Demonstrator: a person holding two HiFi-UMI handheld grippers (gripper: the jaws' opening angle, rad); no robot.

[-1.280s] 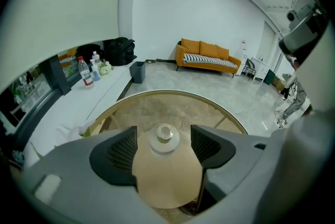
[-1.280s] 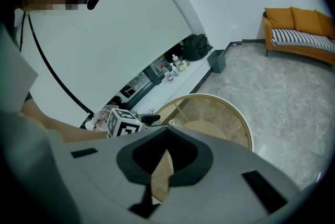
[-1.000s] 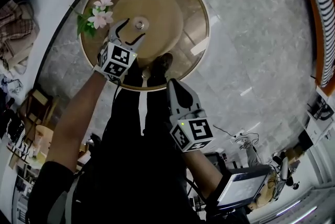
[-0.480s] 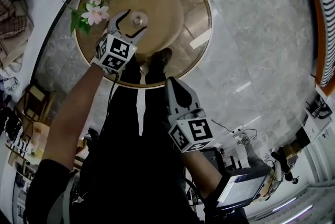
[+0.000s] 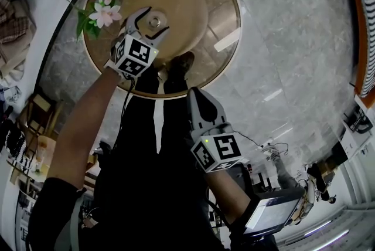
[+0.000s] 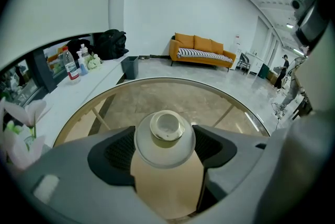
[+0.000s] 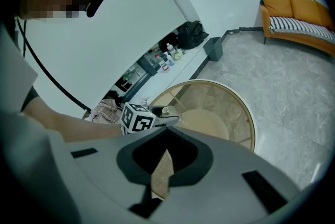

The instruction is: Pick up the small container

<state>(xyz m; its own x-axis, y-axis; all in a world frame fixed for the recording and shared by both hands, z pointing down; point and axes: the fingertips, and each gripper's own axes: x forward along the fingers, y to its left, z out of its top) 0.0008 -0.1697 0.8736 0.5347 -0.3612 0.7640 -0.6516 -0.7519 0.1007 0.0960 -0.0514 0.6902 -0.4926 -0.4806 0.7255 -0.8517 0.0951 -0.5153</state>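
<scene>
The small container [image 5: 155, 23], a pale round pot with a shiny knobbed lid [image 6: 166, 126], stands at the middle of a round glass table [image 5: 231, 21]. My left gripper [image 5: 152, 24] reaches over it with one jaw on each side. The jaws have just been opening a little wider, and the pads [image 6: 121, 154] stand apart from the pot. My right gripper [image 5: 195, 97] hangs back near the person's body, off the table's near edge, its jaws shut with nothing in them [image 7: 163, 132].
A sprig of pink flowers [image 5: 101, 9] lies at the table's left rim, close to my left gripper. The person's shoes [image 5: 176, 73] show through the glass. An orange sofa [image 6: 201, 50], a grey bin [image 6: 130, 67] and bottles [image 6: 70, 63] on a ledge stand farther off.
My left gripper has slid forward and down, so the container sits deeper between its jaws, which stand slightly wider. The right gripper has stayed put.
</scene>
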